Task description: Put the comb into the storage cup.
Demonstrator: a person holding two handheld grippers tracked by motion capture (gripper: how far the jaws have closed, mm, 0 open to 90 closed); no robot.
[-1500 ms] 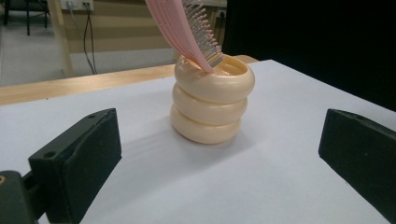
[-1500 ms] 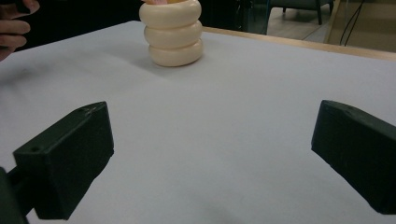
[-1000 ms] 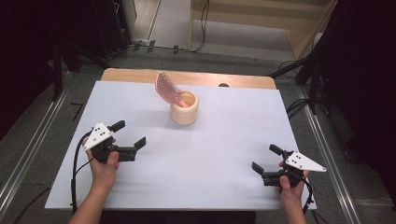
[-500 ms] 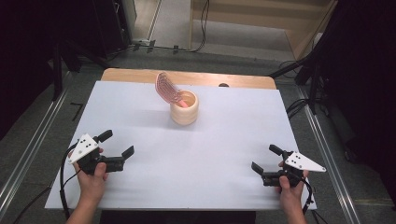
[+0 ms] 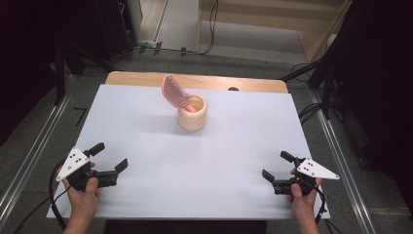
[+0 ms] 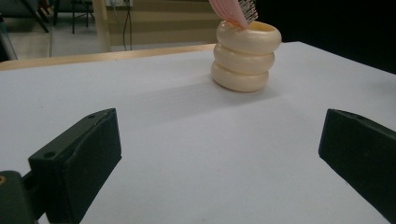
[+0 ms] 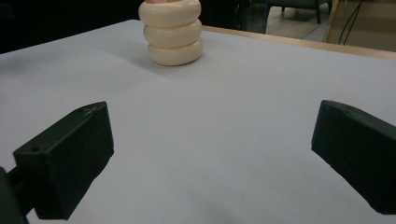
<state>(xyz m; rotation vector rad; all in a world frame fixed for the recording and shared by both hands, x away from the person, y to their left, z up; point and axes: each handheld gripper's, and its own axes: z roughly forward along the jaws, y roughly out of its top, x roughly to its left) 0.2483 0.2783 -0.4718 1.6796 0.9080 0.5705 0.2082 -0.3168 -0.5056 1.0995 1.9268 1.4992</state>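
High view: my left tongs and right tongs sit spread wide and empty near the table's front corners; the cream holder, a pink brush leaning in it, stands well apart toward the far edge

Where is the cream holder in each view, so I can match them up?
High view: holder sits upper centre on the white table, far from both claws.
Left gripper view: holder at top, right of centre.
Right gripper view: holder at top, left of centre.
Shared landmark: the table's wooden far edge behind it.
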